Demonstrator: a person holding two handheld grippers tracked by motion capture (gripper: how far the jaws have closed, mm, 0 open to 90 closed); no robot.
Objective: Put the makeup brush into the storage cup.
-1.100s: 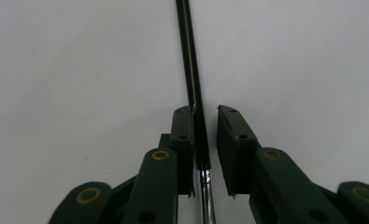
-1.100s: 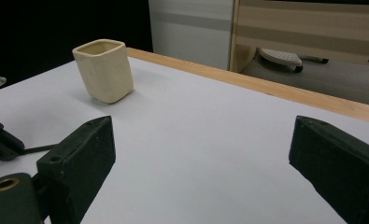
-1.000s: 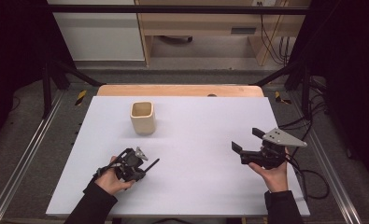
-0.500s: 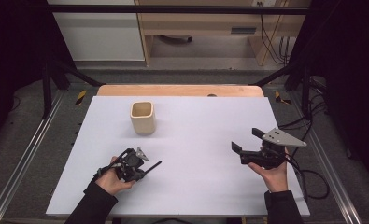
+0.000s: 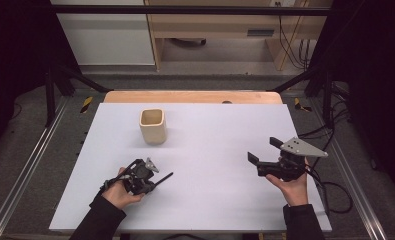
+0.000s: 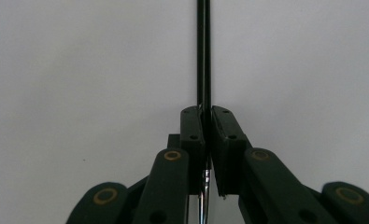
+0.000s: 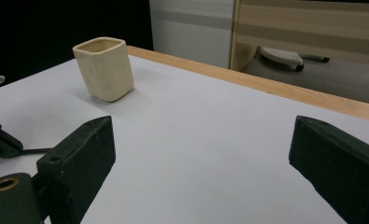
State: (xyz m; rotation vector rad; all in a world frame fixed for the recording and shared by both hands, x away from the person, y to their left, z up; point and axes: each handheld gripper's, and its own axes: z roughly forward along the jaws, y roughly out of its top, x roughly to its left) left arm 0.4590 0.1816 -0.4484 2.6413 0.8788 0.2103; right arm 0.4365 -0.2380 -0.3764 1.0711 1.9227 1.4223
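My left gripper [image 5: 151,181] rests low on the white table [image 5: 220,125] at the front left, shut on a thin black pen [image 5: 165,177] that sticks out to the right. In the left gripper view the jaws [image 6: 208,116] pinch the pen [image 6: 203,56], which runs straight ahead over the table. My right gripper [image 5: 265,151] is held above the table at the right, open and with nothing between its jaws [image 7: 203,135]. A cream square cup [image 5: 152,127] stands upright at the back left, also seen ahead in the right gripper view [image 7: 105,70].
A wooden strip [image 5: 195,96] edges the far side of the table, with a shelf unit [image 5: 220,30] beyond. Metal rails [image 5: 30,165] run along both sides. The right gripper's cables [image 5: 330,187] trail off the table's right edge.
The pen's free end has dipped slightly lower at the left gripper. Both hands and the cup have stayed in place.
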